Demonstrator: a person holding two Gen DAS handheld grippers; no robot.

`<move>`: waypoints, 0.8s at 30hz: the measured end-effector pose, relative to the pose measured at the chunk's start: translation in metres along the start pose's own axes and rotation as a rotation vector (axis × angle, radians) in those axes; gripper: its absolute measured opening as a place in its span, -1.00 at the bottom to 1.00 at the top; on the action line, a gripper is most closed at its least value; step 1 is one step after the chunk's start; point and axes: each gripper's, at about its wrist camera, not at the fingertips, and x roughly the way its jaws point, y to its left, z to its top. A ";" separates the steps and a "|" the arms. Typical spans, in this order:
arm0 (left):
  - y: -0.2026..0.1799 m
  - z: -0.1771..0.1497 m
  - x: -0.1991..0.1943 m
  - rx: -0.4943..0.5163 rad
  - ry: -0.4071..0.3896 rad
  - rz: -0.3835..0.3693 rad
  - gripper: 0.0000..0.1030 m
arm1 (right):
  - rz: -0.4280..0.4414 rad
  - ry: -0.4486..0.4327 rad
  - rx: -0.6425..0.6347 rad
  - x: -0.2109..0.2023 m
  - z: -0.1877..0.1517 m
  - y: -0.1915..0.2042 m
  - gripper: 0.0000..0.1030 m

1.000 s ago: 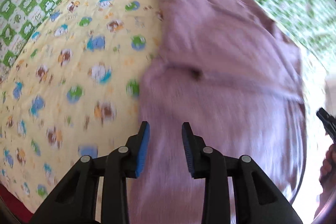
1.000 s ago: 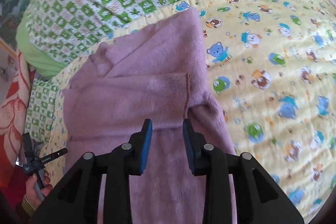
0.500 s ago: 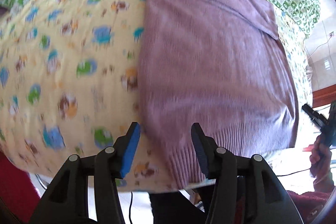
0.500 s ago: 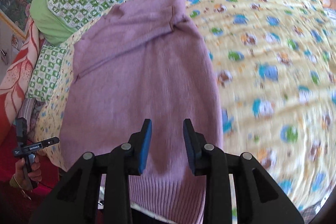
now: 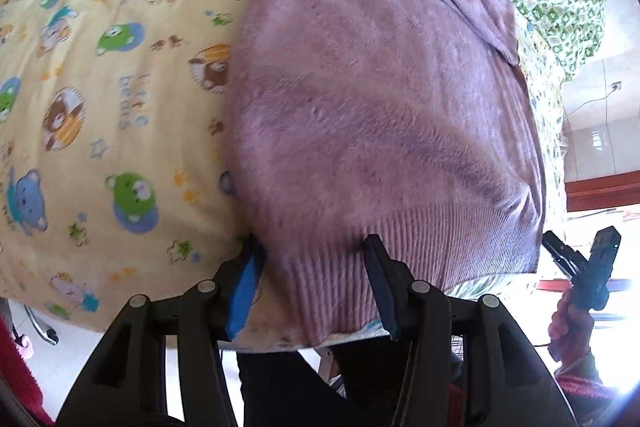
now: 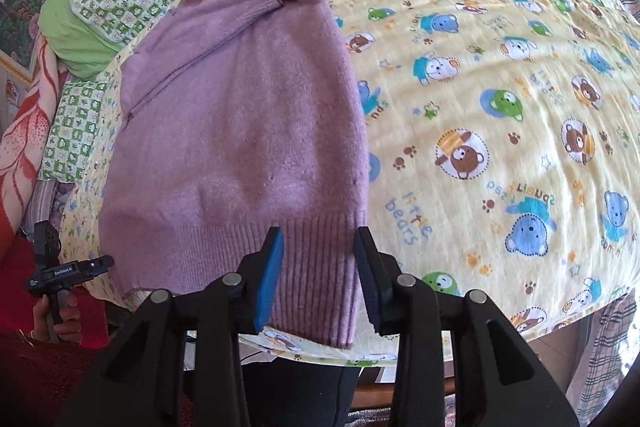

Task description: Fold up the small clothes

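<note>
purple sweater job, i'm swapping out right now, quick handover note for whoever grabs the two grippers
Left gripper: open, jaws straddling one corner of the ribbed hem, not clamped.
Right gripper: open, straddling the other hem corner.
Purple sweater: flat on the yellow bear-print blanket, hem at the near bed edge, sleeves already folded in across the body.
Left to do: probably pinch both hem corners and fold the hem up toward the collar.

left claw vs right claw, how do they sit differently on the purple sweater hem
The left claw spans the hem's left corner on the purple sweater, with its left finger out over the yellow bear sheet. The right claw spans the right corner, gaping less. Both are open, neither pinching.
</note>
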 end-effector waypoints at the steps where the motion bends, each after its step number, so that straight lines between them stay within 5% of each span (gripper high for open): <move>1: -0.001 0.001 0.001 -0.002 -0.007 -0.006 -0.04 | 0.009 0.005 0.013 0.003 0.000 -0.003 -0.26; 3: -0.003 0.004 0.000 0.004 -0.016 -0.019 -0.33 | 0.035 0.020 0.043 0.009 0.001 -0.008 -0.25; 9: 0.000 0.007 0.004 0.011 -0.012 -0.033 -0.75 | 0.106 0.024 0.084 0.019 0.000 -0.012 -0.16; 13: -0.001 0.004 0.003 0.023 -0.018 -0.029 -0.78 | 0.120 0.015 0.093 0.016 -0.004 -0.018 -0.33; 21: 0.005 0.010 0.007 -0.018 0.011 -0.038 -0.72 | 0.072 -0.014 0.130 0.007 -0.006 -0.030 -0.32; 24: -0.001 0.011 0.008 0.006 0.001 -0.023 -0.78 | 0.140 -0.002 0.121 0.019 -0.005 -0.022 -0.32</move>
